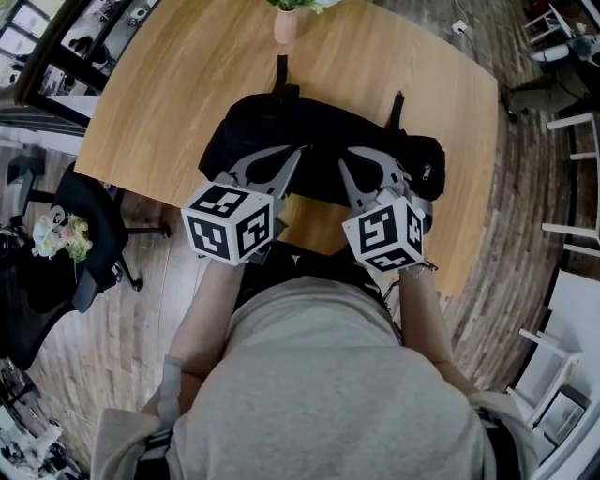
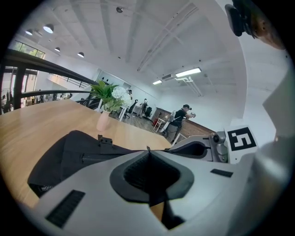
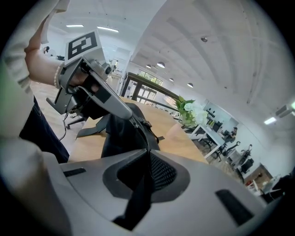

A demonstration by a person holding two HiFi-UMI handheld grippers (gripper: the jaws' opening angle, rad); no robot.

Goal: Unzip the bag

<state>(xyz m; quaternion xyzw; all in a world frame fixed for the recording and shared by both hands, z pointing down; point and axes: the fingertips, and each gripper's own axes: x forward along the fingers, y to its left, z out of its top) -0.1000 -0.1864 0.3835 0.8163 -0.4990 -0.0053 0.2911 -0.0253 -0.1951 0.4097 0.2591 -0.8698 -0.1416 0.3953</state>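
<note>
A black bag (image 1: 314, 131) lies on the wooden table (image 1: 178, 94) at my twelve o'clock. My right gripper (image 1: 343, 163) is clamped on a black strip by the zip (image 3: 146, 137), at the bag's five o'clock. My left gripper (image 1: 298, 152), jaws together, pinches the bag at seven. I judge that both grips are set. Next comes a steady pull along the zip while the left anchors.

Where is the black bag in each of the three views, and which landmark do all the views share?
Head view: bag in the upper middle, lying on the table.
Left gripper view: bag at lower left, just past the jaws.
Right gripper view: bag centre-left, rising out of the jaws.
Shared landmark: the pink vase, standing beyond the bag in every view.
</note>
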